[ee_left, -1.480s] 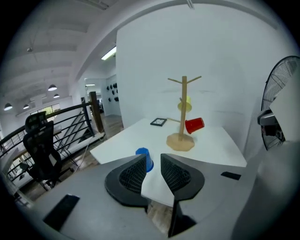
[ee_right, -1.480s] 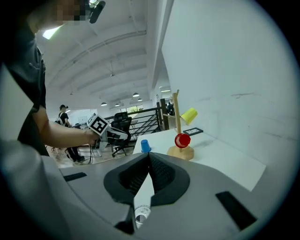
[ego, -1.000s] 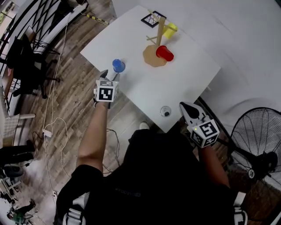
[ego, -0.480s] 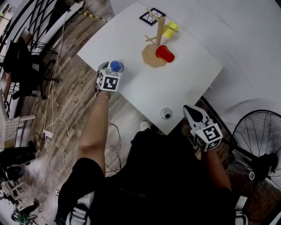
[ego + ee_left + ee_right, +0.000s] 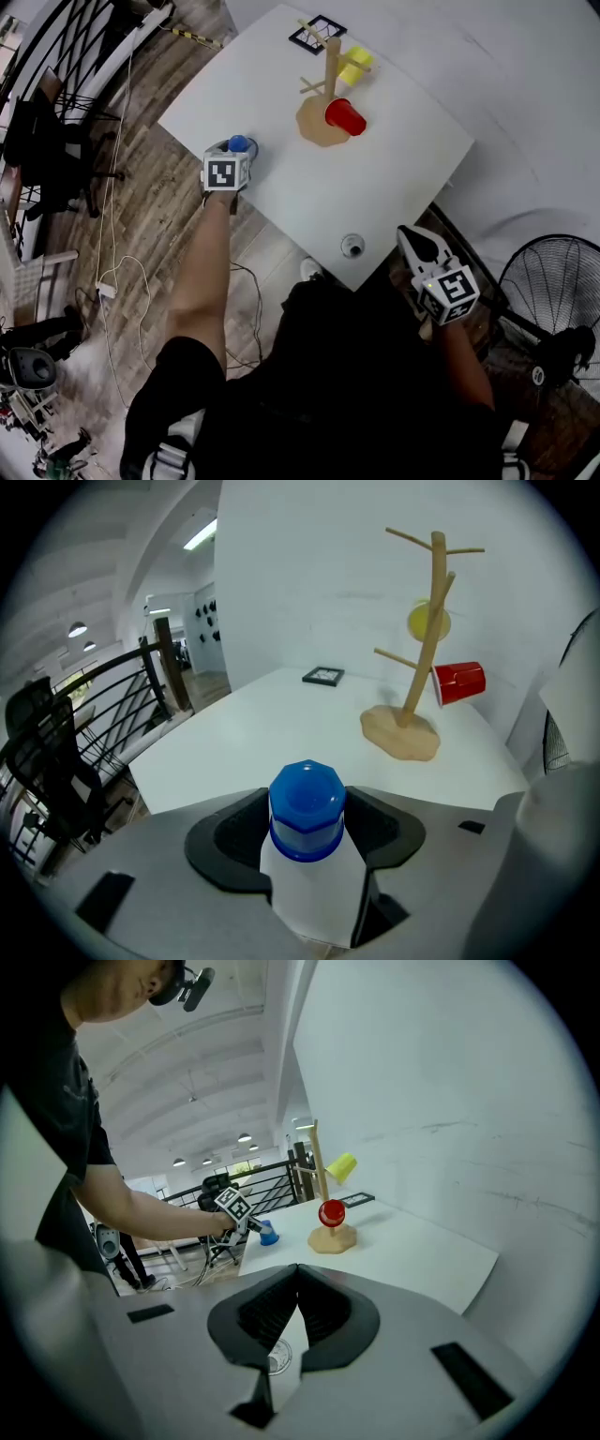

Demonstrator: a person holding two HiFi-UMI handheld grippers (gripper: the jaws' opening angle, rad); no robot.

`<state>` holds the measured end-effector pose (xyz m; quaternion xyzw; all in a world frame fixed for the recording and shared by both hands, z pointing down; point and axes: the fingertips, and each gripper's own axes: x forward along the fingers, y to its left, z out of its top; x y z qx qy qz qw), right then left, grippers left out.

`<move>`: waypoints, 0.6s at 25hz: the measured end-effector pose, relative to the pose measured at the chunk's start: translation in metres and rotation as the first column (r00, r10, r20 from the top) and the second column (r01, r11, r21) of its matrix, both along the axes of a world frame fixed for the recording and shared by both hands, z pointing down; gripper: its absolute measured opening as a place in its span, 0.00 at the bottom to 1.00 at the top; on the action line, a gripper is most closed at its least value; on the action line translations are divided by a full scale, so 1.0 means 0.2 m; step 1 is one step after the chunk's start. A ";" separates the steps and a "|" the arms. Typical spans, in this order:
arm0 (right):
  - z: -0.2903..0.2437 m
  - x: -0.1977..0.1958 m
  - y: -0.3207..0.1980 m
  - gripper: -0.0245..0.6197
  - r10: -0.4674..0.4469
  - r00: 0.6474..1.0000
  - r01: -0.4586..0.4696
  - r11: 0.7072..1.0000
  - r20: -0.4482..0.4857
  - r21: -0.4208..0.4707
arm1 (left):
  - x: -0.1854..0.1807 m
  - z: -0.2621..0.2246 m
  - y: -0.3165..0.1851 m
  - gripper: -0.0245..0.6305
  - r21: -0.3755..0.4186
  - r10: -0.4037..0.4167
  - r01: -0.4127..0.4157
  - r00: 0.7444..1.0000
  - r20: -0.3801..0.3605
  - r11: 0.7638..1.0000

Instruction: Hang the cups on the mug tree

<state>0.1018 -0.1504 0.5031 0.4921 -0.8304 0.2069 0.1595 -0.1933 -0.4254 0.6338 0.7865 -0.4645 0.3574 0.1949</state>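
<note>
An upside-down blue cup stands near the left edge of the white table. My left gripper reaches it from the table's edge. Its jaws have just been closing, the cup is between them, and the pads touch both its sides. The wooden mug tree stands farther back with a red cup and a yellow cup hanging on it. My right gripper is shut and empty, off the table's near corner.
A small round object lies near the table's front corner. A black-framed marker card sits behind the tree. A standing fan is on the right; a chair, a railing and cables are on the floor at left.
My left gripper moved forward and down onto the blue cup, which now sits between its jaws. The right gripper shifted only slightly.
</note>
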 end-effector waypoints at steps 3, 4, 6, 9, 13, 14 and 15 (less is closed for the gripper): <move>0.01 0.01 -0.01 0.05 0.001 1.000 -0.001 1.000 0.003 -0.001 | 0.00 0.00 0.01 0.44 -0.002 0.005 -0.005 1.000 0.009 1.000; 0.01 0.02 -0.01 0.05 0.002 1.000 -0.002 1.000 0.004 0.000 | 0.00 0.00 0.01 0.43 -0.002 0.006 -0.006 1.000 0.011 1.000; 0.01 0.03 -0.02 0.05 0.004 1.000 -0.004 1.000 0.006 0.005 | 0.01 -0.01 0.02 0.43 0.002 0.006 -0.006 1.000 0.013 1.000; 0.00 0.04 -0.04 0.05 0.001 1.000 -0.001 1.000 0.010 0.016 | 0.00 -0.05 0.03 0.43 0.015 0.001 -0.001 1.000 0.012 1.000; -0.02 0.02 -0.05 0.05 -0.011 1.000 0.011 0.999 0.019 0.040 | 0.00 -0.13 0.07 0.43 0.043 -0.014 0.014 1.000 -0.008 0.999; -0.03 0.01 -0.05 0.05 -0.017 1.000 0.016 0.999 0.022 0.046 | 0.00 -0.16 0.08 0.43 0.052 -0.017 0.018 1.000 -0.020 0.998; -0.04 0.01 -0.05 0.05 -0.022 0.999 0.021 0.999 0.025 0.051 | 0.01 -0.20 0.09 0.43 0.062 -0.019 0.021 0.999 -0.033 0.998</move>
